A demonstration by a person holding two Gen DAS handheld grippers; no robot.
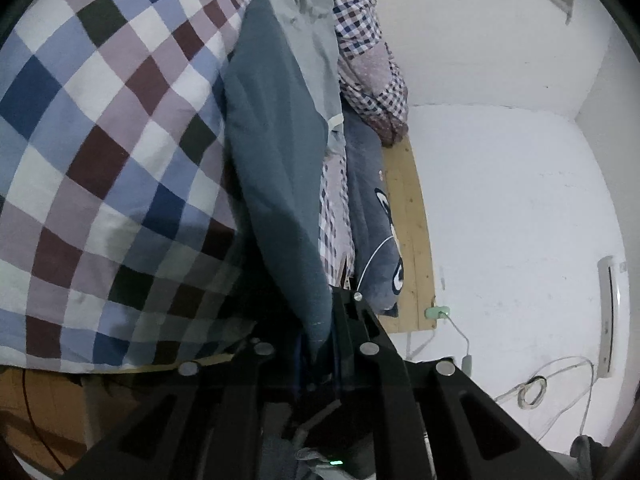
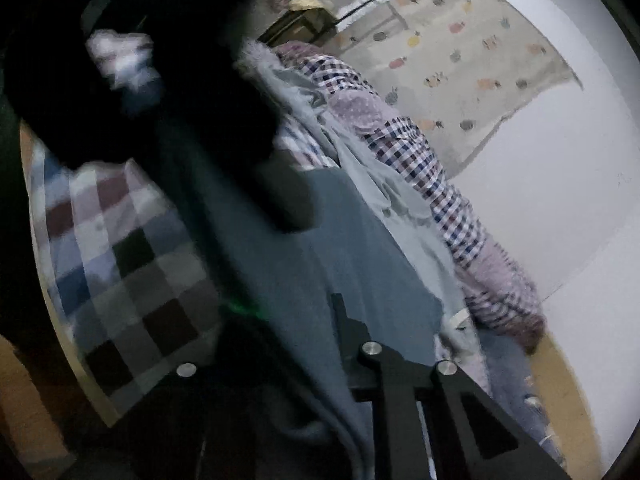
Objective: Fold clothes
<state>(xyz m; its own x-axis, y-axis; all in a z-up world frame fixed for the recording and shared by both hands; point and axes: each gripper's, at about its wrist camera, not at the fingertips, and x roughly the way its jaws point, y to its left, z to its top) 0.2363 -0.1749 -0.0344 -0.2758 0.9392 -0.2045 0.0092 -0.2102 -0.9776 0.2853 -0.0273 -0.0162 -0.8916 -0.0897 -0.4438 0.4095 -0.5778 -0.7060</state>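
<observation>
A teal garment (image 1: 276, 168) hangs stretched over the bed, and my left gripper (image 1: 324, 320) is shut on its lower edge, cloth pinched between the black fingers (image 1: 352, 320). In the right wrist view the same teal garment (image 2: 352, 256) spreads ahead, blurred. My right gripper (image 2: 320, 320) is shut on it. One finger (image 2: 348, 328) shows there, while cloth covers the other. A light grey garment (image 1: 300, 20) lies beyond the teal one on the bed.
A large-check bed cover (image 1: 100, 140) fills the left. A small-check quilt (image 1: 360, 40), a blue printed pillow (image 1: 372, 220) and the wooden bed edge (image 1: 412, 220) run along the white wall. Cables (image 1: 532, 392) lie below. A dark blurred mass (image 2: 160, 100) blocks the upper left.
</observation>
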